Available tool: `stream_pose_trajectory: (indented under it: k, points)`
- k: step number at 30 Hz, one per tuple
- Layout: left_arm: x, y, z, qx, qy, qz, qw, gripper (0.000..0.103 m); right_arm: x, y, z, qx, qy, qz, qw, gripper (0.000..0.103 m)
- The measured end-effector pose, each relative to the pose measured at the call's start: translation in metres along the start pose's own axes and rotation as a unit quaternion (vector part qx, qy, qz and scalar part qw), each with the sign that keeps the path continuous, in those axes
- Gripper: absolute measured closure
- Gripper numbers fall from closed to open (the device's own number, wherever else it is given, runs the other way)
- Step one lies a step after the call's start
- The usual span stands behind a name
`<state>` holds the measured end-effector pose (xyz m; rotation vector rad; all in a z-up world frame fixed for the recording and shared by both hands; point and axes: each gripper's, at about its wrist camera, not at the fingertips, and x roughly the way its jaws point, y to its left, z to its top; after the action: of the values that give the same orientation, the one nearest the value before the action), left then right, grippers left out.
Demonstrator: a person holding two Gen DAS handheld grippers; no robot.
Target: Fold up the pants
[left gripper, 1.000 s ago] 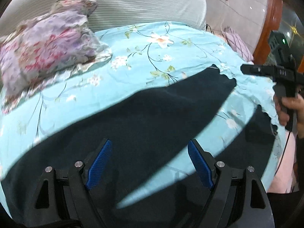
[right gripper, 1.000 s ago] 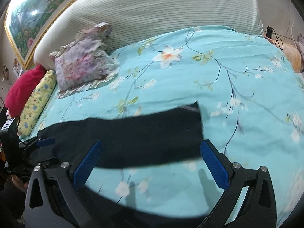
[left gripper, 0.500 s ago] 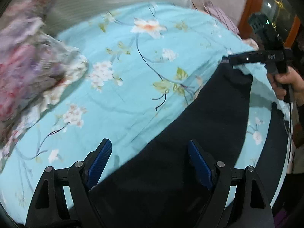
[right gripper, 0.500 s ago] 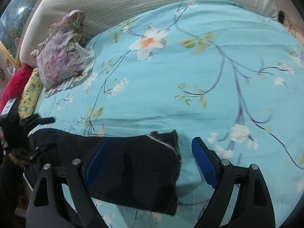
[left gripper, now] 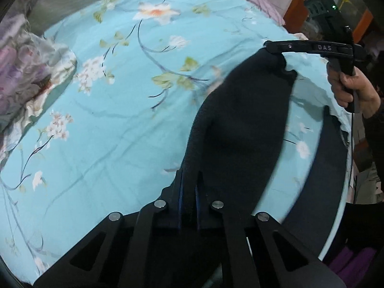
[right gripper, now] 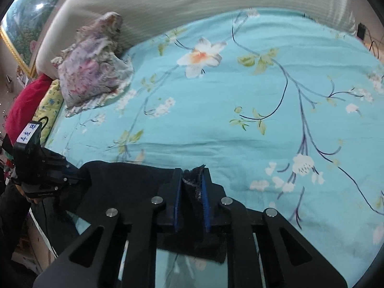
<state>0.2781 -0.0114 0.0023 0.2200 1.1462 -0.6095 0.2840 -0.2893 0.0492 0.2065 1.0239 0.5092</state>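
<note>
A pair of black pants [left gripper: 242, 124] lies stretched along the near edge of a bed dressed in a turquoise floral bedspread [left gripper: 115, 110], pinched at both ends in what reads as the opening grab of a fold. The left gripper [left gripper: 189, 192] has just been closing and its blue pads now clamp a bunched ridge of the dark cloth, which rises out of the jaws and runs away across the bedspread toward the other tool. The right gripper [right gripper: 190, 187] has likewise just been closing, and its pads squeeze a frayed corner of the pants [right gripper: 134, 182], likely a leg hem, so the fabric stands up crumpled between them. Taking the two ends at once looks meant to keep the leg taut, so it can be lifted and carried over the rest of the garment without sagging. A second dark strip, probably the other leg, lies nearer the bedspread's edge than the held one. Both tools tilt steeply down toward the bedspread; seen from the left wrist, the right tool's fingers reach in level over the far end of the cloth, with a hand [left gripper: 352, 88] wrapped round its pistol handle just off the bedspread's edge. A purple floral pillow [right gripper: 93, 69] sits well apart from the pants, at the bedspread's far side against a ribbed cream headboard [right gripper: 192, 2].
</note>
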Motion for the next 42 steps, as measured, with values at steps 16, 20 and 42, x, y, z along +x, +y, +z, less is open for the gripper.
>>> stream_pose_trajectory:
  k: [16,20,42]
  points:
    - [-0.070,-0.088,-0.060,-0.027,-0.075,-0.027,0.9965,0.099,-0.102,0.032,-0.094,-0.049,-0.096,0.014,0.994,0.089]
    - [-0.070,-0.111,-0.076,-0.022,-0.074,-0.034,0.9964,0.099,-0.113,0.031,-0.123,-0.050,-0.097,0.009,0.994,0.090]
    - [-0.027,-0.152,-0.127,-0.005,-0.047,-0.021,0.9987,0.097,-0.122,0.025,-0.212,-0.016,-0.087,-0.019,0.996,0.090]
